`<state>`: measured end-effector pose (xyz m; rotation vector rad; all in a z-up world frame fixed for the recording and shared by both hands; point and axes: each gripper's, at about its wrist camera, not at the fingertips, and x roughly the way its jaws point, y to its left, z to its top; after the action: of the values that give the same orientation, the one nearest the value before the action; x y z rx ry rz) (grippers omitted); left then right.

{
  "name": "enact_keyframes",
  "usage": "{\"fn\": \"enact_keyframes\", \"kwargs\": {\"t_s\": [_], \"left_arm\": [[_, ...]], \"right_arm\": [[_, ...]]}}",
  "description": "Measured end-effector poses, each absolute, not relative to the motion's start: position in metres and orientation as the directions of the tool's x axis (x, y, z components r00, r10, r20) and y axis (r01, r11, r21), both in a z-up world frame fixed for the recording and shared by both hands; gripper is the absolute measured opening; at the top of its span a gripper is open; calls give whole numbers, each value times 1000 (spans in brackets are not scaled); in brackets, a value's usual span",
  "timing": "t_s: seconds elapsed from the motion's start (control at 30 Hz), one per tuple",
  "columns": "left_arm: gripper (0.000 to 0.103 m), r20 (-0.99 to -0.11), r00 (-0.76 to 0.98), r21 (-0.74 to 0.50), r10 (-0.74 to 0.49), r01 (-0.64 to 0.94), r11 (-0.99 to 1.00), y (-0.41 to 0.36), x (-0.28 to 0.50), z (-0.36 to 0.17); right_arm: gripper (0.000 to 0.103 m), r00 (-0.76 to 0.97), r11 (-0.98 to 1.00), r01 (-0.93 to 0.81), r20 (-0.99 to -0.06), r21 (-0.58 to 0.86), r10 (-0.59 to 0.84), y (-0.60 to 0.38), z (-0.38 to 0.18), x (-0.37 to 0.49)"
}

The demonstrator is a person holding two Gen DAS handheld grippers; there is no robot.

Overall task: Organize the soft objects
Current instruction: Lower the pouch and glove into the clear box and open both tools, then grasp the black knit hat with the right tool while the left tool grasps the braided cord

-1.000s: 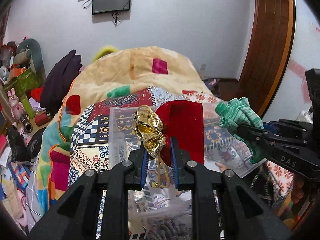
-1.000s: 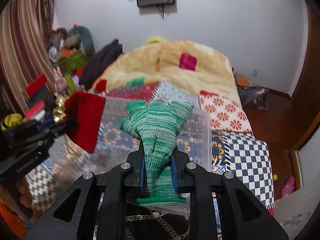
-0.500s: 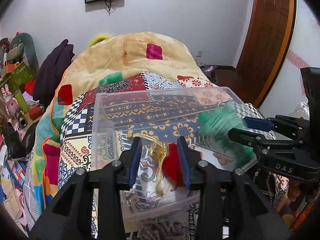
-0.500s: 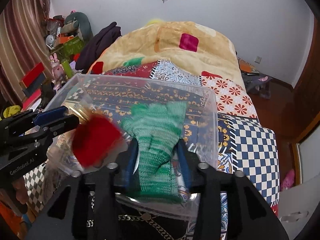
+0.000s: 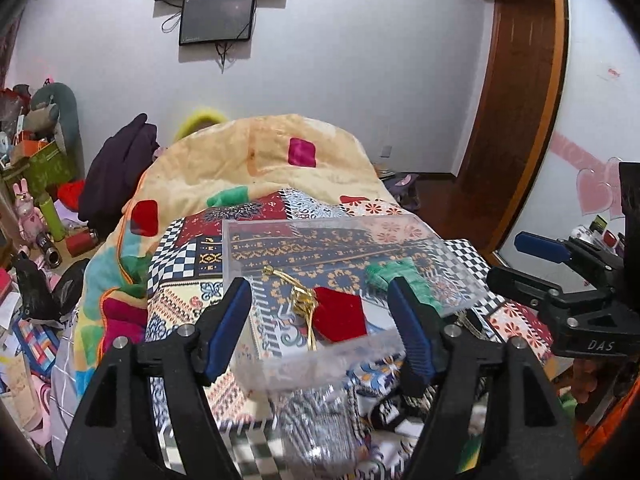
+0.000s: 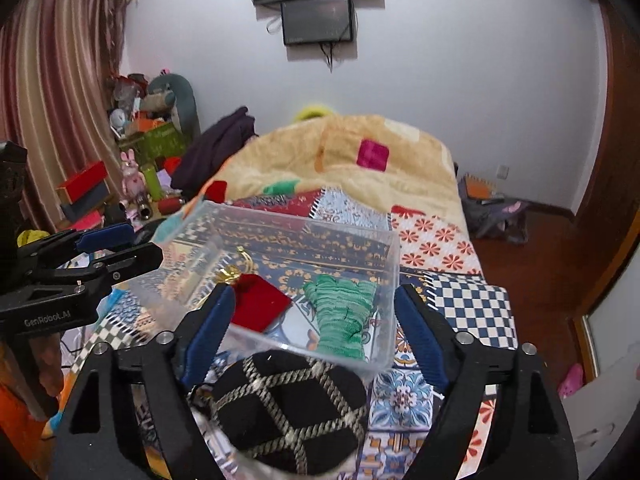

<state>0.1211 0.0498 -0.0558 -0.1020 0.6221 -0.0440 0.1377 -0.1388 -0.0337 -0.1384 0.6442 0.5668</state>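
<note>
Tools, left [image 5: 320, 312] and right [image 6: 312, 316], now gape; pouch [image 6: 258, 307] and glove [image 6: 343, 316] dropped into bin [image 6: 390, 252].

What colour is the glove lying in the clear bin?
Green glove, a striped knit; clearest in the right wrist view.

A bed [image 6: 436, 240] with a patchwork cover carries a clear plastic box [image 6: 390, 256], a black quilted bag [image 6: 288, 404] just before it, and a yellow blanket [image 6: 352, 172] beyond.
</note>
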Motion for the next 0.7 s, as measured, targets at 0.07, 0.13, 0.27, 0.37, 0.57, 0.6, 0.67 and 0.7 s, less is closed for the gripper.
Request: {"fn": "enact_keyframes", "kwargs": {"t_s": [0.07,0.13,0.27,0.37,0.57,0.6,0.67,0.7], "left_arm": [[70,-582,809,-117,-84,19,993,49,113,-58],[70,-589,802,-128,-97,27,991,48,105,-63],[70,-603,793,-101,-91,38,994,40,92,-79],[68,-622,778,-80,-91,52,995,31,85,-93],[39,-673,728,-92,-127,88,992,20,86,-122],[34,-681,721,-94,-131,92,991,19,87,-125],[29,-692,707,-105,-146,101,989,17,89,-132],[25,-696,702,-110,-152,105,988,17,90,-134]], "right_arm": [[81,657,839,-541,-598,50,459,-141,-35,128],[81,656,840,-540,-598,54,460,-143,-39,122],[81,638,846,-528,-624,72,452,-146,-56,114],[81,613,847,-525,-653,85,445,-147,-71,111],[81,550,821,-562,-696,101,462,-139,-94,108],[81,539,816,-567,-701,107,467,-139,-98,108],[70,516,809,-576,-714,119,473,-138,-104,107],[67,499,803,-581,-723,131,478,-137,-108,109]]}}
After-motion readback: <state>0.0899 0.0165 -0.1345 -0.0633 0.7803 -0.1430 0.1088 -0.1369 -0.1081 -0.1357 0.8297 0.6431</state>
